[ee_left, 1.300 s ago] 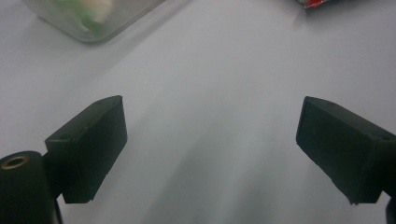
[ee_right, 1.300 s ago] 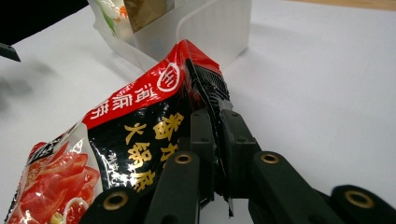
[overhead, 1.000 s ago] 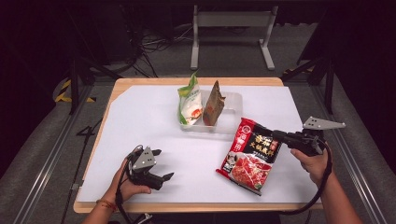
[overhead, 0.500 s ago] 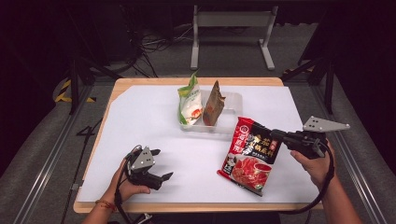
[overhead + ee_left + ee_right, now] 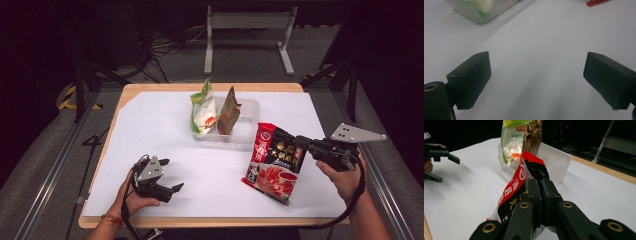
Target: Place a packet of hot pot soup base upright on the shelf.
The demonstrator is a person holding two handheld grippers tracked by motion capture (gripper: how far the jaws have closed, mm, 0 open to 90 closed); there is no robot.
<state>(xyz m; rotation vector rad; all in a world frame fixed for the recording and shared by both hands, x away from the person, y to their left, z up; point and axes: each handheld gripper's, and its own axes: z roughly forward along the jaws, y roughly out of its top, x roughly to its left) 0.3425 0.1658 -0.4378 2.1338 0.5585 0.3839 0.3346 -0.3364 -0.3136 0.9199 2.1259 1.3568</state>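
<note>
Left side of the worktop (image 5: 150,120): the left tool (image 5: 167,185) rests low over the white sheet near the front edge, held in the person's left hand (image 5: 131,199). Its two black jaws stand wide apart with nothing between them, as the left gripper view confirms, where bare sheet lies between the pads (image 5: 471,77). Ahead of this tool and off to its right stands the clear tray (image 5: 250,131), well apart from it.

Centre: the tray holds two upright packets, a green-and-white bag (image 5: 202,111) and, just beside it on the side nearer the right tool, a brown foil bag (image 5: 229,112). The half of the tray nearer the right tool looks vacant.

Right side: the right tool (image 5: 300,142) is closed on the upper edge of the red-and-black noodle packet (image 5: 272,160), pinching it by one edge as seen in the right gripper view (image 5: 524,182). The packet hangs tilted from the jaws, its long axis running from the tool down toward the front edge of the worktop, and its lower end seems to touch the sheet.

Governing relation: the tray lies straight ahead of the right tool's jaws, just beyond the packet's gripped end, with the vacant half nearest. The right hand (image 5: 345,175) is far the nearer of the two. Judged from this, the packet needs to be lifted clear of the tray's near wall and stood upright beside the brown foil bag.
</note>
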